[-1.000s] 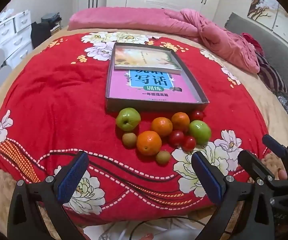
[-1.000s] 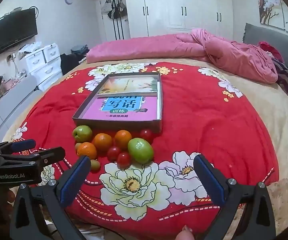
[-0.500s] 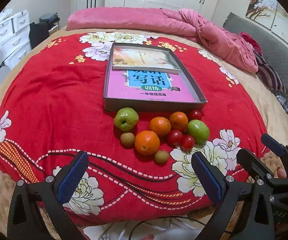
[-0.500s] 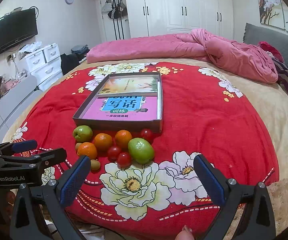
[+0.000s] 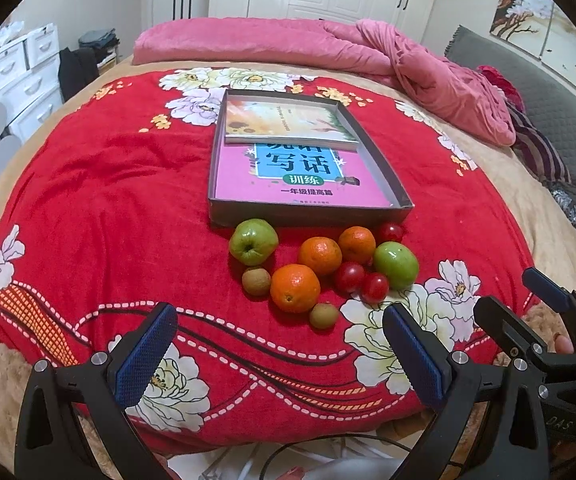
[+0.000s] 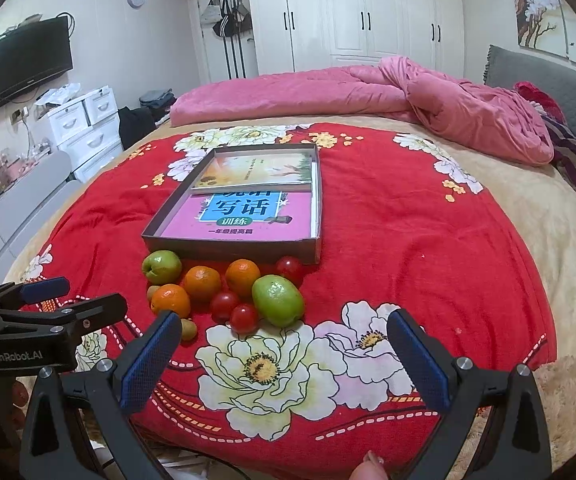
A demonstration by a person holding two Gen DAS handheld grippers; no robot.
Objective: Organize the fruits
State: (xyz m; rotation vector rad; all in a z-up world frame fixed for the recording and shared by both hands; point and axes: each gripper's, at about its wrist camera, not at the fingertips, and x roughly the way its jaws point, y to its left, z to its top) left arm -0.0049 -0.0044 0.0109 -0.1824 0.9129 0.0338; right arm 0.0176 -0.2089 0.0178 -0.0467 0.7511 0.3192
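Note:
A cluster of fruit lies on the red flowered blanket [image 5: 87, 208] just in front of a shallow dark box [image 5: 308, 211]. It holds two green apples [image 5: 253, 241] [image 5: 396, 265], three oranges [image 5: 295, 288], red cherry tomatoes [image 5: 350, 277] and two small brown kiwis [image 5: 256, 280]. The same apples [image 6: 161, 266] [image 6: 278, 300] and oranges [image 6: 171, 301] show in the right wrist view. My left gripper [image 5: 279, 354] hangs open, short of the fruit, nothing between its pads. My right gripper [image 6: 283, 360] is open too, over a white flower, right of the fruit.
The box [image 6: 231, 249] holds two books, a pink one [image 5: 300, 184] and a pale one [image 5: 288, 122]. A pink quilt [image 5: 368, 48] is bunched at the far side of the bed. White drawers [image 6: 83, 124] and a wall television [image 6: 23, 62] stand to the left.
Both grippers have crept slightly forward toward the fruit; they stay open. The fruit and box have not moved.

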